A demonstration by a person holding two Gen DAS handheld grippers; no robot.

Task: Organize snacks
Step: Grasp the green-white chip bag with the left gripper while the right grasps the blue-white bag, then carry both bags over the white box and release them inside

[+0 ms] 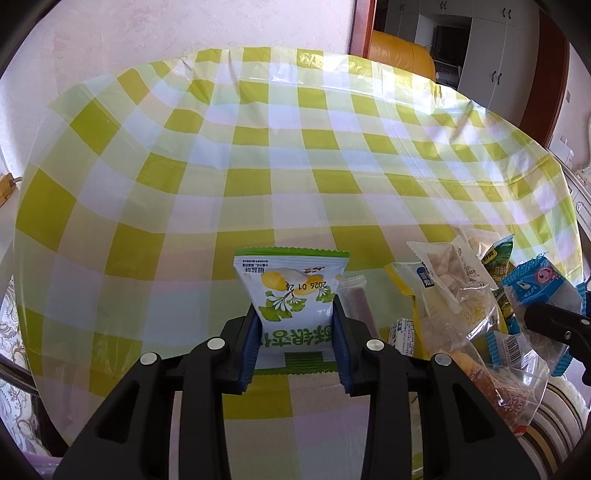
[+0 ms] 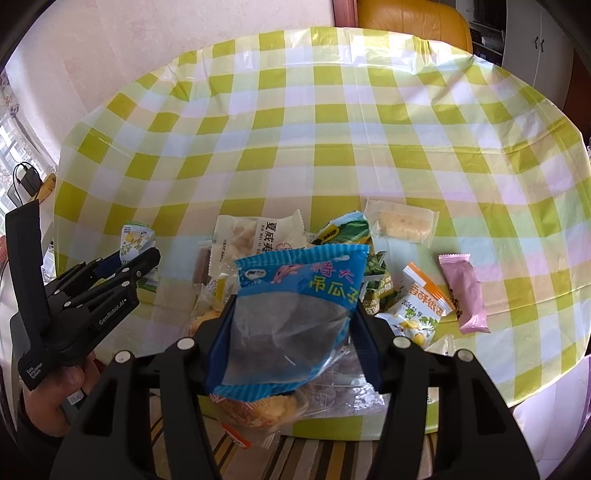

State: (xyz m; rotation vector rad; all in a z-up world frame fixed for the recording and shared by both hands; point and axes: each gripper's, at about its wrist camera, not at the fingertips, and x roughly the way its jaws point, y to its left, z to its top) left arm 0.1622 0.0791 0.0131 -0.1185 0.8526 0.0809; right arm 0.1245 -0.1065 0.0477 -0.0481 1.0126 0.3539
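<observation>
My left gripper point(image 1: 295, 314) is shut on a white and green ginkgo snack packet point(image 1: 291, 291), held upright above the checked tablecloth point(image 1: 258, 166). My right gripper point(image 2: 293, 317) is shut on a blue seed packet point(image 2: 295, 295) with a clear lower half, lifted over the snack pile point(image 2: 258, 236). The right wrist view shows the left gripper point(image 2: 147, 258) at the left edge with the same green packet point(image 2: 136, 236) in it. The blue packet point(image 1: 535, 286) and one right finger point(image 1: 554, 321) appear at the right of the left wrist view.
Loose snacks lie on the cloth: a pink bar point(image 2: 465, 291), an orange-edged ginkgo packet point(image 2: 421, 306), a pale cracker pack point(image 2: 400, 223), green packets point(image 2: 347, 229), clear bags point(image 1: 454, 288). A hand point(image 2: 55, 391) grips the left tool. An orange chair point(image 2: 413, 18) stands behind the table.
</observation>
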